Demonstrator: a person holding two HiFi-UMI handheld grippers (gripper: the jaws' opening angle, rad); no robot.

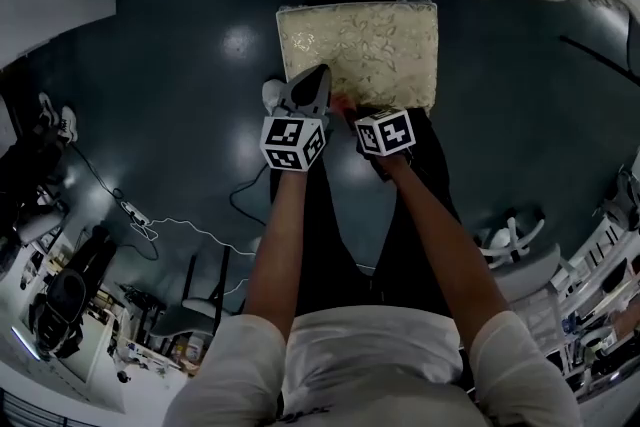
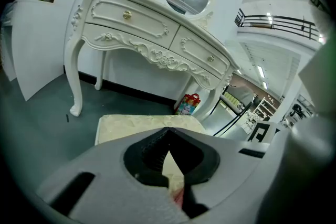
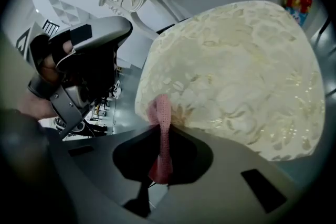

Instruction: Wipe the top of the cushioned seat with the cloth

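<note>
Pink cloth tight in right claw, at cushioned seat's near edge; left claw closed alongside.

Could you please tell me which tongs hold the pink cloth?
The right tongs: the pink cloth is pinched between them, while the left tongs meet on nothing.

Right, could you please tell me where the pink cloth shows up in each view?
Head view: cloth, small pink patch at the cushioned seat's near edge.
Left gripper view: pink sliver, seen low in the gap of the left gripper's fingers.
Right gripper view: lower centre, pinched in the right gripper.
Shared landmark: the cream cushioned seat.
</note>
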